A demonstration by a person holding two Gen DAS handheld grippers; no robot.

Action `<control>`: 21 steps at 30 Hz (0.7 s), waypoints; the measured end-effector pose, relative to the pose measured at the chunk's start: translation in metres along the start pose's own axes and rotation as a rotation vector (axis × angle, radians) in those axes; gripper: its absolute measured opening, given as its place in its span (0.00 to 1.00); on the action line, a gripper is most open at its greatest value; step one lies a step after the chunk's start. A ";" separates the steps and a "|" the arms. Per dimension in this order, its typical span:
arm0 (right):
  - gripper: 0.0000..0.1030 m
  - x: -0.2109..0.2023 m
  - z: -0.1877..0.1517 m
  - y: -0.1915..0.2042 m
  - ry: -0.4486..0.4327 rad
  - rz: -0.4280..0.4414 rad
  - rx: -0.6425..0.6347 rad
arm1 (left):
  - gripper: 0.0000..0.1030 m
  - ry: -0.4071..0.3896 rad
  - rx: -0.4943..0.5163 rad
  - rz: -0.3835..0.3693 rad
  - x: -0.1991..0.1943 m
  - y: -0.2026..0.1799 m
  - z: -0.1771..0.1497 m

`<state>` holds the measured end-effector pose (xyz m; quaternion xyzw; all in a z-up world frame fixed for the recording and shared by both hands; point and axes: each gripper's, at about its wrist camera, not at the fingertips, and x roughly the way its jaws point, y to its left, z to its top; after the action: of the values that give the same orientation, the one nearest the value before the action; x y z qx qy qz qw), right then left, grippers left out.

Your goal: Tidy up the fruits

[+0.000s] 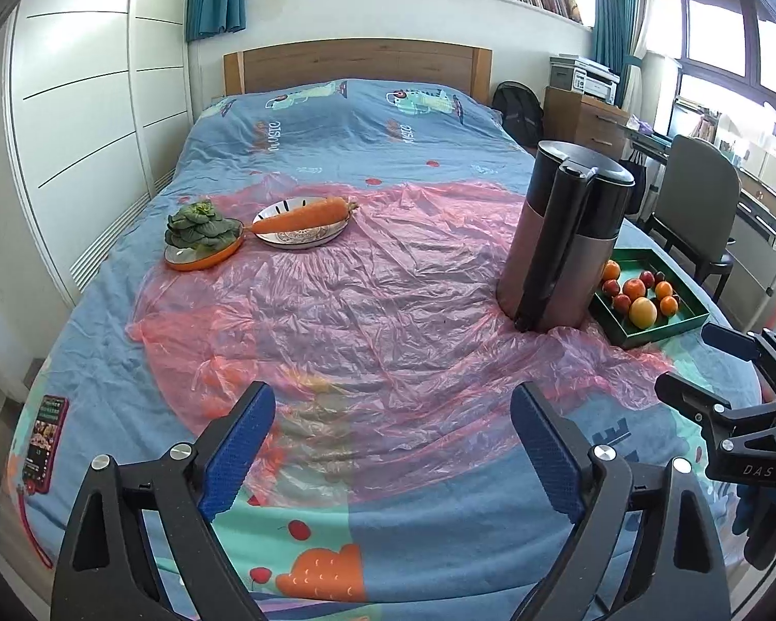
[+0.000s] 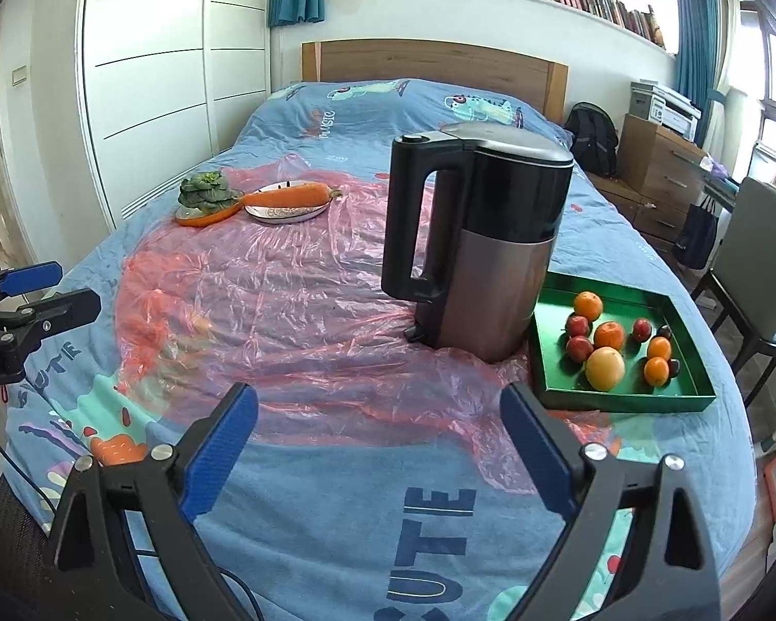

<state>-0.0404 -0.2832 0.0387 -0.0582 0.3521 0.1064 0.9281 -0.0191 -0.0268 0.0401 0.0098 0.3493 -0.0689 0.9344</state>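
A green tray [image 2: 558, 383] on the bed's right side holds several fruits: oranges [image 2: 588, 305], small red fruits [image 2: 579, 348] and a large yellow-orange fruit [image 2: 605, 368]. It also shows in the left wrist view [image 1: 662, 328]. A carrot [image 1: 305, 215] lies on a white plate [image 1: 305, 240]. A leafy green vegetable [image 1: 199, 225] sits on an orange plate [image 1: 207, 259]. My left gripper [image 1: 393, 445] is open and empty over the bed's near edge. My right gripper [image 2: 380, 445] is open and empty, short of the tray.
A tall black and grey kettle [image 2: 481, 238] stands on a pink plastic sheet [image 2: 264, 290], just left of the tray. A phone [image 1: 44, 442] lies at the bed's near left edge. A chair [image 2: 760, 259] and a desk stand to the right of the bed.
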 end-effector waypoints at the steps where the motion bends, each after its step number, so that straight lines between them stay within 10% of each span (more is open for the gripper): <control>1: 1.00 -0.001 0.000 0.000 -0.001 -0.001 0.002 | 0.88 -0.005 -0.005 -0.003 -0.001 0.001 0.001; 21: 1.00 0.000 -0.010 -0.040 0.009 -0.059 0.082 | 0.96 -0.056 0.020 0.048 0.001 -0.016 0.008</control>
<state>-0.0374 -0.3243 0.0324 -0.0307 0.3587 0.0643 0.9307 -0.0147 -0.0429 0.0461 0.0254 0.3219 -0.0501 0.9451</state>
